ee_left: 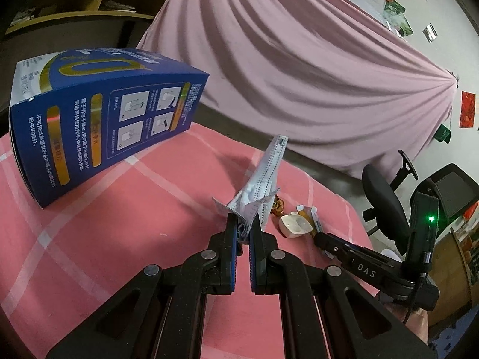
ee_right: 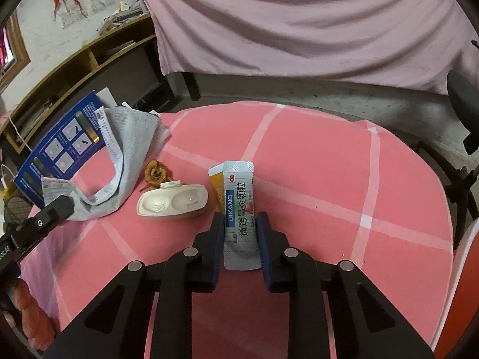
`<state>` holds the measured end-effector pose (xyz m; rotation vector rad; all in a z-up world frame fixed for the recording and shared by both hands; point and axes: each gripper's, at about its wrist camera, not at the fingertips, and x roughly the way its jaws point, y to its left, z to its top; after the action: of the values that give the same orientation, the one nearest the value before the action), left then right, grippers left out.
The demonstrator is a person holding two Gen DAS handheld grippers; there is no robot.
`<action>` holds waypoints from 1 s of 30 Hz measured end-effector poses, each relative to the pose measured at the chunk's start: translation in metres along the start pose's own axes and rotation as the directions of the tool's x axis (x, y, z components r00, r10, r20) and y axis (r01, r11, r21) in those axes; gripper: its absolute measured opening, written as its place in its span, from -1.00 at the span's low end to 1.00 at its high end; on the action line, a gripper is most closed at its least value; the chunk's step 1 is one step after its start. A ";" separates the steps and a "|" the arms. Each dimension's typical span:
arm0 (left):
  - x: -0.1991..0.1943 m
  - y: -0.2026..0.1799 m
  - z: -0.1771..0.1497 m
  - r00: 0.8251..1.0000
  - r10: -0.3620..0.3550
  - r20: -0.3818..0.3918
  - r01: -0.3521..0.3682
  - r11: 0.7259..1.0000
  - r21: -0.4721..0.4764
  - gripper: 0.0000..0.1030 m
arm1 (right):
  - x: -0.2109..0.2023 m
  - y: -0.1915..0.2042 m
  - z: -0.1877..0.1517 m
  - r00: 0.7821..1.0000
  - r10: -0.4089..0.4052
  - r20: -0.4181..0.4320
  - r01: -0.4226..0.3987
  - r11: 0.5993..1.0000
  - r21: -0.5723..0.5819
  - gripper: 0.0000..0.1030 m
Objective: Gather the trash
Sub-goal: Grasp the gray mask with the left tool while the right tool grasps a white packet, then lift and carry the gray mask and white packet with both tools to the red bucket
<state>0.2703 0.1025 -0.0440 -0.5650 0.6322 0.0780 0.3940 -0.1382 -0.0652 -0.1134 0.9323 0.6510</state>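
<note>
Left gripper clamps the face mask near the blue box (right gripper fingers straddle the sachet, unclenched).

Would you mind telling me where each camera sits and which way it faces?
Left wrist: on the left gripper, looking along its fingers, shut on the mask; the blue box and right gripper show.
Right wrist: on the right gripper, its fingers around the sachet; the left gripper's tip shows at left.
Shared: mask, box, white case, pink cloth.
</note>
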 end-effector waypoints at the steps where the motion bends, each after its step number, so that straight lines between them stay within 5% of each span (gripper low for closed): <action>1: -0.001 -0.001 0.000 1.000 -0.004 0.004 0.004 1.000 0.007 -0.91 | -0.002 0.001 0.000 1.000 -0.002 0.010 0.002 1.000 0.002 -0.63; 7: -0.004 -0.016 -0.003 0.999 -0.030 0.033 0.028 0.997 0.075 -0.92 | -0.025 0.000 -0.006 0.994 -0.005 0.113 0.003 1.000 0.022 -0.63; 11: -0.011 -0.030 -0.008 0.996 -0.049 0.073 0.038 0.989 0.142 -0.93 | -0.054 0.006 -0.013 0.964 -0.023 0.264 0.022 1.000 0.007 -0.63; 16: -0.022 -0.045 -0.016 0.988 -0.070 0.135 0.039 0.975 0.219 -0.93 | -0.088 0.021 -0.029 0.890 -0.038 0.455 0.062 0.997 -0.038 -0.63; 22: -0.039 -0.052 -0.022 0.970 -0.090 0.226 0.024 0.960 0.278 -0.93 | -0.115 0.026 -0.046 0.809 -0.076 0.582 0.109 0.994 -0.022 -0.63; 26: -0.055 -0.067 -0.032 0.941 -0.124 0.314 0.007 0.937 0.349 -0.92 | -0.125 0.026 -0.053 0.761 -0.095 0.642 0.127 0.992 -0.004 -0.63; 30: -0.066 -0.085 -0.042 0.903 -0.161 0.398 -0.001 0.927 0.376 -0.92 | -0.141 0.028 -0.066 0.689 -0.135 0.712 0.168 0.985 0.024 -0.63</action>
<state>0.2143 0.0154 0.0075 -0.1944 0.1852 0.0004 0.2722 -0.2058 0.0095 0.0301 0.1416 0.4933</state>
